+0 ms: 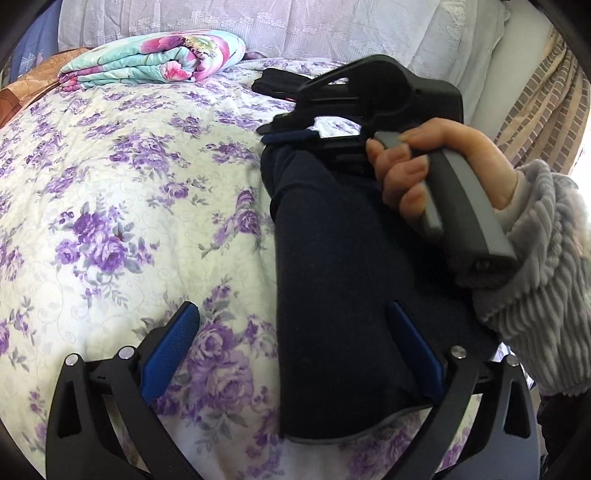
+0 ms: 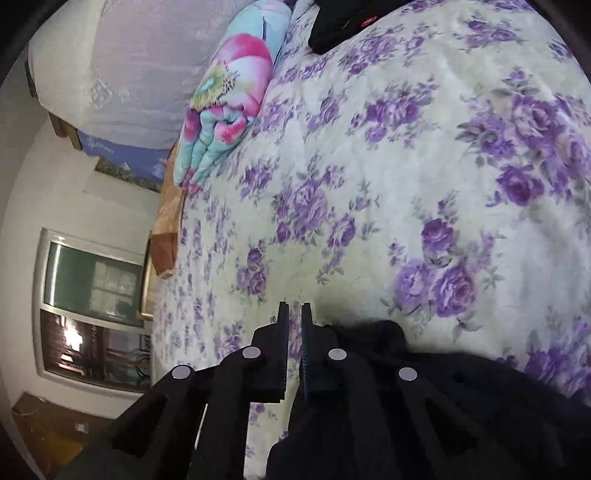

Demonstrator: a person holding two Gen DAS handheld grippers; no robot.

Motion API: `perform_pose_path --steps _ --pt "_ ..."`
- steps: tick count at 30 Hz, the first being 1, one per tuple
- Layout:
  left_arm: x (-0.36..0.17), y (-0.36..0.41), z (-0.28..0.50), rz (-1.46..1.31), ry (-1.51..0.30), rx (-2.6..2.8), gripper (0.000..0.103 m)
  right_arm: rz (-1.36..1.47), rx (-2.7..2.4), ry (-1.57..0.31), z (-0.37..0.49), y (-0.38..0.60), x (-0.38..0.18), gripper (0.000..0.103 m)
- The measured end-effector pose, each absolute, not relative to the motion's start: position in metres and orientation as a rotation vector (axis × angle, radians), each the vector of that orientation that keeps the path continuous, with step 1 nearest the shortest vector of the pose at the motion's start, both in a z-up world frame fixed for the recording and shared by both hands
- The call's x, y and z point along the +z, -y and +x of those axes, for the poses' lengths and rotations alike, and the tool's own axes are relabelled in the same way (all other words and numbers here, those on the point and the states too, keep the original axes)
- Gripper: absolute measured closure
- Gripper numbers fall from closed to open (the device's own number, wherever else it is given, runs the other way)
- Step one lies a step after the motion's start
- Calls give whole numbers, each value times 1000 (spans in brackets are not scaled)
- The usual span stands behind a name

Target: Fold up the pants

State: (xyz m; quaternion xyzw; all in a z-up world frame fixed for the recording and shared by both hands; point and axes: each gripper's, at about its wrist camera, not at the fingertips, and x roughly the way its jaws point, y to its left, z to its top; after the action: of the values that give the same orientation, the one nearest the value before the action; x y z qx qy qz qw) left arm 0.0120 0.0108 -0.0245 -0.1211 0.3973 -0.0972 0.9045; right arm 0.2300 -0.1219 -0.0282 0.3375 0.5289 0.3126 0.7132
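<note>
Dark navy pants (image 1: pixel 343 258) lie folded into a long strip on the flowered bedspread (image 1: pixel 110 184). My left gripper (image 1: pixel 291 310) is open over the near end of the strip; its right pad (image 1: pixel 417 350) rests on the cloth and its left pad (image 1: pixel 173 354) is over the bedspread. A person's hand (image 1: pixel 413 177) holds my right gripper (image 1: pixel 275 133) at the strip's far end. In the right wrist view, my right gripper (image 2: pixel 294 306) has its jaws nearly together. Bedspread shows through the slit, and bunched pants cloth (image 2: pixel 373 336) lies against the right finger.
A folded turquoise-and-pink quilt (image 1: pixel 155 59) and a black item (image 1: pixel 273 83) lie toward the head of the bed, below lace-covered pillows (image 1: pixel 295 22). A brick-patterned curtain (image 1: pixel 546 96) hangs at the right. A window (image 2: pixel 92 306) is on the wall beyond the bed's side.
</note>
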Motion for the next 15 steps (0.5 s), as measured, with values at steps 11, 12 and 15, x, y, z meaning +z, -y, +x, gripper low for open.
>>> perform_pose_path --steps 11,12,15 --pt "-25 -18 2 -290 -814 -263 4 696 689 -787 110 262 74 10" --pt "-25 -19 3 -298 -821 -270 4 695 661 -762 96 280 73 10" --pt "-22 -24 9 -337 -860 -290 4 721 556 -711 52 339 56 6"
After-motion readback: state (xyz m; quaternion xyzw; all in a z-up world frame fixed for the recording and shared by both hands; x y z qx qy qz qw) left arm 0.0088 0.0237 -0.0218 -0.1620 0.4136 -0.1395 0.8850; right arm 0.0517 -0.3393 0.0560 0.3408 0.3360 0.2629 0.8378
